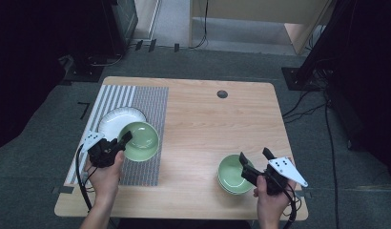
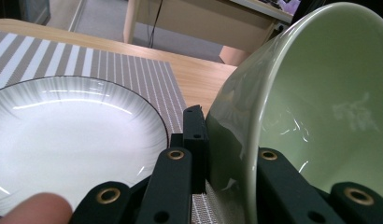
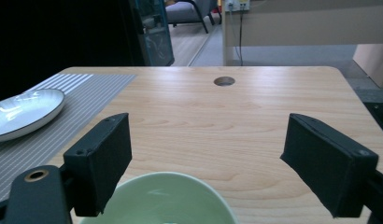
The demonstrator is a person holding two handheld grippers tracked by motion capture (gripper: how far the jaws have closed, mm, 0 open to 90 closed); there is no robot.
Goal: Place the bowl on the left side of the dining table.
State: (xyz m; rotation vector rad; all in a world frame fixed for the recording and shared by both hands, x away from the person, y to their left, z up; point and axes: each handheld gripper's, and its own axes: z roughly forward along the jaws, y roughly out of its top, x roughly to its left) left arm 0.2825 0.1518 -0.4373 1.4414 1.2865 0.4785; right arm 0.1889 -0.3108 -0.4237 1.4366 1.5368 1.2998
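My left tongs [image 1: 121, 141] are clamped on the rim of a green bowl [image 1: 141, 140]: in the left gripper view one jaw presses the outside of the bowl wall [image 2: 236, 121] and the other sits inside it, with the bowl tipped so its hollow faces right. From the high view that bowl is over the striped placemat [image 1: 146, 105] on the left side of the wooden table [image 1: 208, 119], partly overlapping the white plate [image 1: 115, 119] just behind it. Whether the bowl rests on the mat or is lifted a little I cannot tell. The plate [image 2: 73, 135] lies flat on the mat, pale with a thin dark rim. My left hand [image 1: 105, 174] grips the handle, and a fingertip [image 2: 35, 210] shows at the bottom edge of the left gripper view.

My right tongs [image 1: 253, 160] stand wide apart, holding nothing. They hover at the near right of the table, just beside a second green bowl [image 1: 231, 174] that looks like it sits on another one beneath it. In the right gripper view that bowl's rim [image 3: 161, 198] lies low between the two pads, touching neither. Farther off, there is a round hole [image 3: 224, 81] in the tabletop near the far edge.
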